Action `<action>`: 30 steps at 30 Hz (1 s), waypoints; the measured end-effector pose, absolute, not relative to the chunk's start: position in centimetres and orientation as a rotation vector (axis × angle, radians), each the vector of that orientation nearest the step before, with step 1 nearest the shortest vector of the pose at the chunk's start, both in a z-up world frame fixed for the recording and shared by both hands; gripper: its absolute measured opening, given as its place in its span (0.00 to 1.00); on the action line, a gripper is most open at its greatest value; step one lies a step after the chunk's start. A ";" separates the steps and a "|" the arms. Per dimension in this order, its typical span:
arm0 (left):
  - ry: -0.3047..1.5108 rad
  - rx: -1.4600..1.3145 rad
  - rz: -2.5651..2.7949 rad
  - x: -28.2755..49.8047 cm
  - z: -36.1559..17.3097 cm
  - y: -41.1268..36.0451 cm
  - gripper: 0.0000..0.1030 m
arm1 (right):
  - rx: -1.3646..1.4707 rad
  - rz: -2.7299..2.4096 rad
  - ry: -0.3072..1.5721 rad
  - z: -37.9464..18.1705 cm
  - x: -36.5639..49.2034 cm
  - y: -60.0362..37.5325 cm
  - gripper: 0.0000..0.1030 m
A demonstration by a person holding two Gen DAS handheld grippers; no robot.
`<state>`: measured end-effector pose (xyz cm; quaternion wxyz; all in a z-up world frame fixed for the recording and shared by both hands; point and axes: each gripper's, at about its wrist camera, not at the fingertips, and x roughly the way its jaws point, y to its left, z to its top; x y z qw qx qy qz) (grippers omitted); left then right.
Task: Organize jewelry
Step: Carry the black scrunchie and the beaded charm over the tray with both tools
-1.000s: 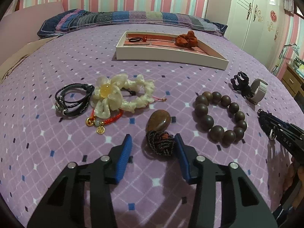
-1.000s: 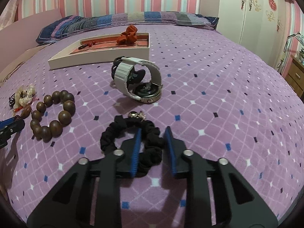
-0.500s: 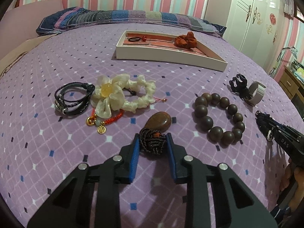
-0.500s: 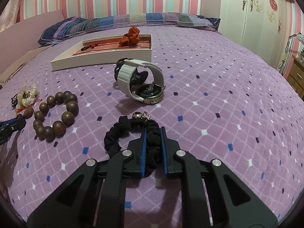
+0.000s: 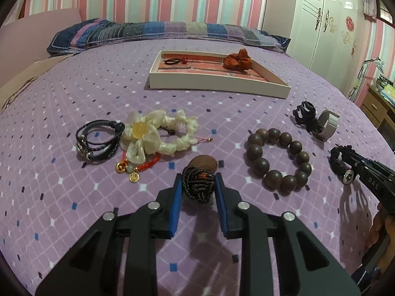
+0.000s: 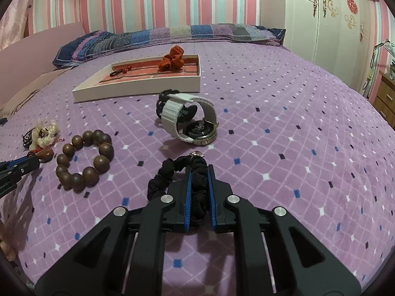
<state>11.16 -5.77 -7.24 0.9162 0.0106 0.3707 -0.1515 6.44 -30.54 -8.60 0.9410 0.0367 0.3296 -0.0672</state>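
My left gripper point(image 5: 197, 180) is shut on the dark braided cord point(image 5: 196, 191) of a brown stone pendant point(image 5: 203, 164), low over the purple bedspread. My right gripper point(image 6: 199, 170) is shut on a black scrunchie point(image 6: 167, 175) with a small metal charm point(image 6: 196, 153); the scrunchie's loop hangs out to the left of the fingers. At the back lies a white tray point(image 5: 217, 87) with a reddish lining. It holds an orange scrunchie point(image 5: 237, 59) and a black hair tie with a red bead point(image 5: 176, 61). The right gripper's tip point(image 5: 345, 154) also shows at the right edge of the left wrist view.
On the bedspread lie a wooden bead bracelet point(image 5: 276, 157), a cream flower scrunchie point(image 5: 158, 133), a black leather bracelet point(image 5: 98, 138), a red cord with gold charms point(image 5: 138, 169), a white-banded watch point(image 6: 190, 120) and a black claw clip point(image 5: 303, 114). A striped pillow point(image 5: 160, 30) is behind the tray.
Both grippers' jaws have closed: the left on the pendant's braided cord, the right on the black scrunchie. Neither hand has shifted much.
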 end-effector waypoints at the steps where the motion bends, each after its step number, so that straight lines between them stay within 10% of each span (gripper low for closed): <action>1: 0.759 0.021 -0.314 11.1 -7.1 -5.8 0.25 | 0.074 -0.136 0.669 -8.4 6.3 -30.5 0.12; 30: 0.679 0.011 -0.317 12.6 -1.4 -6.1 0.25 | 0.066 -0.020 0.585 -2.6 9.5 -25.7 0.12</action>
